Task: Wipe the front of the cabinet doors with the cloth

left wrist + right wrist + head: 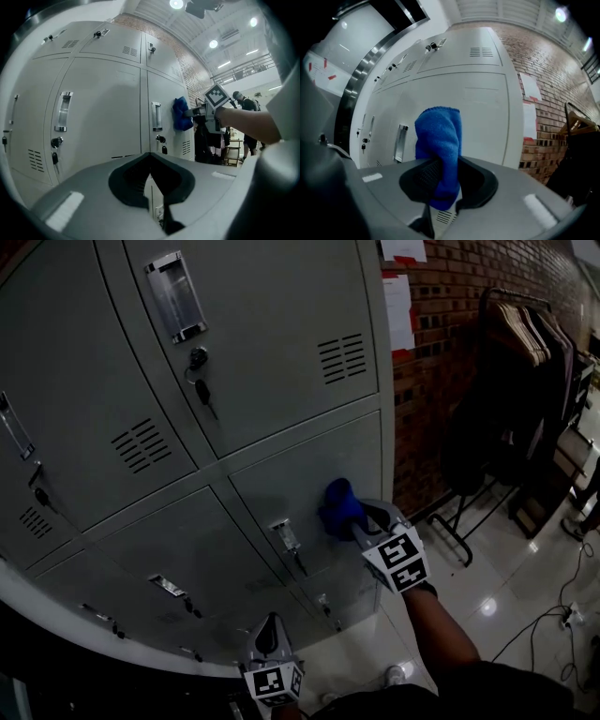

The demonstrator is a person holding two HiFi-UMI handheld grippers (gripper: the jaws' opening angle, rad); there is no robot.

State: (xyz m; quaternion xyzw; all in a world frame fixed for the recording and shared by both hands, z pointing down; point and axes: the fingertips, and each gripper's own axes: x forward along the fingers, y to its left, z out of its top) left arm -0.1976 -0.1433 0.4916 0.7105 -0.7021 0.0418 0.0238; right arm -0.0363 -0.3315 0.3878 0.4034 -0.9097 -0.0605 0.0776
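The left gripper (269,626) is nearest, low in the head view and held back from the cabinet. Its jaws are closed on each other with nothing between them.

Forward and to the right of those jaws, a bare forearm (441,634) reaches out with the right gripper (367,521). Its jaws are clenched on a folded bright blue terry cloth (439,140). The cloth stands up past the jaw tips, and its far end is pressed against a pale grey metal cabinet door (319,470) in the right-hand column of the locker bank.

On that door a recessed silver pull handle (284,535) sits just left of the right jaws. A slotted vent (446,216) lies below them.

Above and to the left of both grippers are more grey locker doors (281,343). One has a small key (202,390) hanging from its lock.

Right of the right jaws, past the cabinet's edge, is a red brick wall (441,352) with white paper sheets (398,306) on it. Farther right a dark metal clothes rail (469,531) holds wooden hangers and dark garments. It stands on a glossy white floor (487,587).
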